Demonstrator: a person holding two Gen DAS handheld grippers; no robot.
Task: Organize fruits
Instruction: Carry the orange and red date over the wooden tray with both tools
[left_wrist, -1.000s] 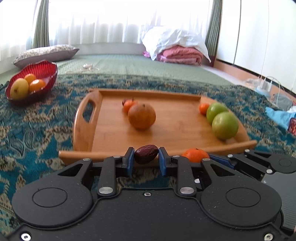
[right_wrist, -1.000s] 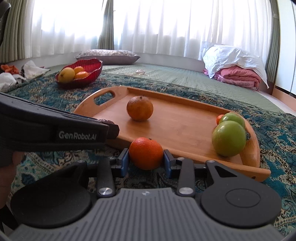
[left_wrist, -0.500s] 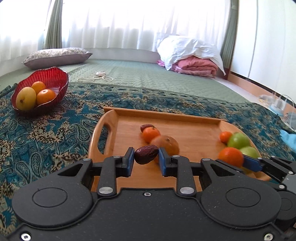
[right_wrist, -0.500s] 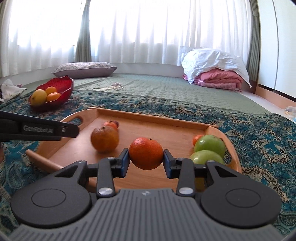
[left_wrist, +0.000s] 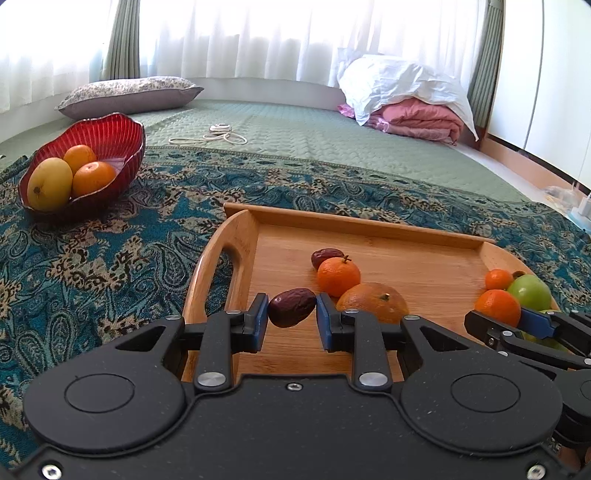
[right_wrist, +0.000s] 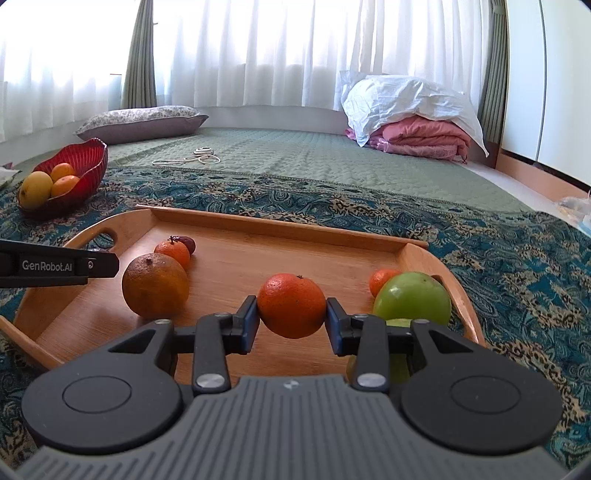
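Pinching a dark date (left_wrist: 291, 307), the left gripper (left_wrist: 291, 317) holds it above the wooden tray (left_wrist: 369, 220). The right gripper (right_wrist: 291, 325) has its fingers (right_wrist: 248, 325) clamped on a mandarin (right_wrist: 291, 304) over the same tray, near a green apple (right_wrist: 412, 297) and a large orange (right_wrist: 155, 285). A red bowl (left_wrist: 110, 134) with fruit sits well apart on the patterned blanket (left_wrist: 110, 240).

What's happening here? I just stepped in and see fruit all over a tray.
A person is sorting fruit with two handheld grippers. The left gripper is shut on a dark date; the right gripper is shut on a small orange. Both hang over the wooden tray, which holds a large orange, green apples and other small fruit. A red bowl sits apart.
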